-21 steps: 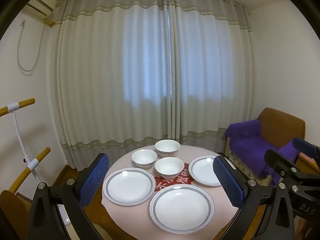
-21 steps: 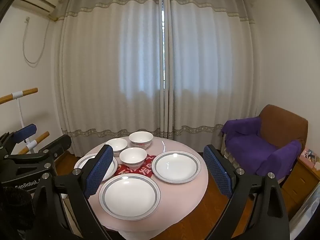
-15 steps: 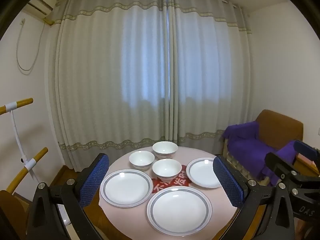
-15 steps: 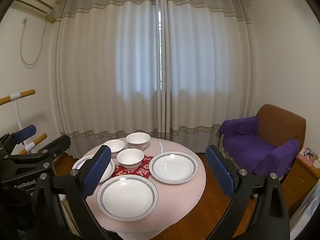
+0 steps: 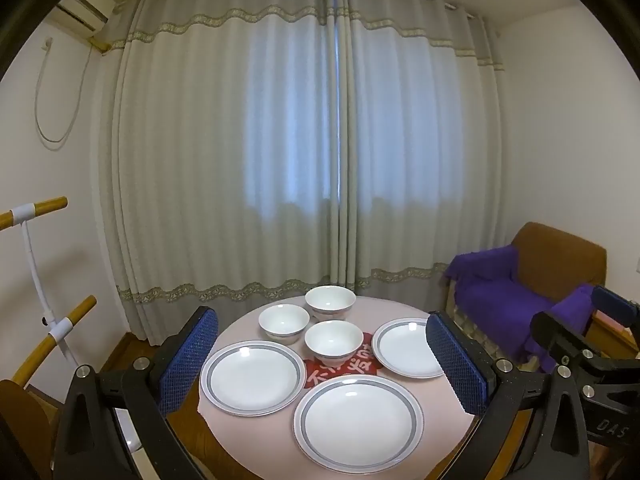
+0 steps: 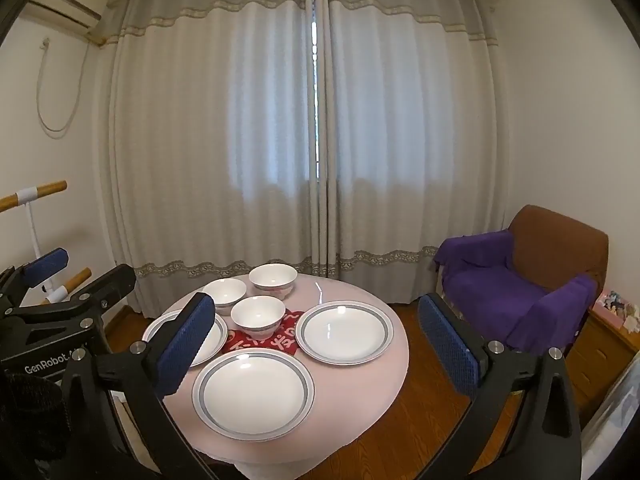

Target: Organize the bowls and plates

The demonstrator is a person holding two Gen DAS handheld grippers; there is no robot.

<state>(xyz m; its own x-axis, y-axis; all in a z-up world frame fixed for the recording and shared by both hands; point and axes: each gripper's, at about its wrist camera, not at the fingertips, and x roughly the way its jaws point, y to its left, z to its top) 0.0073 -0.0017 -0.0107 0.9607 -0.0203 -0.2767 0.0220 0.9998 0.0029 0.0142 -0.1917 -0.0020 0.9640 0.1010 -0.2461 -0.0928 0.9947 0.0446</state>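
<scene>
Three white plates with grey rims lie on a round pink table: a left plate, a near plate and a right plate. Three white bowls stand behind them: left, far, and middle on a red mat. My left gripper is open and empty, held above and before the table. My right gripper is open and empty too. In the right wrist view the plates and the bowls show as well.
A brown armchair with a purple throw stands right of the table. Closed curtains hang behind it. A wooden rack stands at the left wall. A wooden cabinet is at far right. The floor is wood.
Both grippers have tilted slightly, so the table sits a little lower and more to the left in both views. Both stay open. No dish has moved.
</scene>
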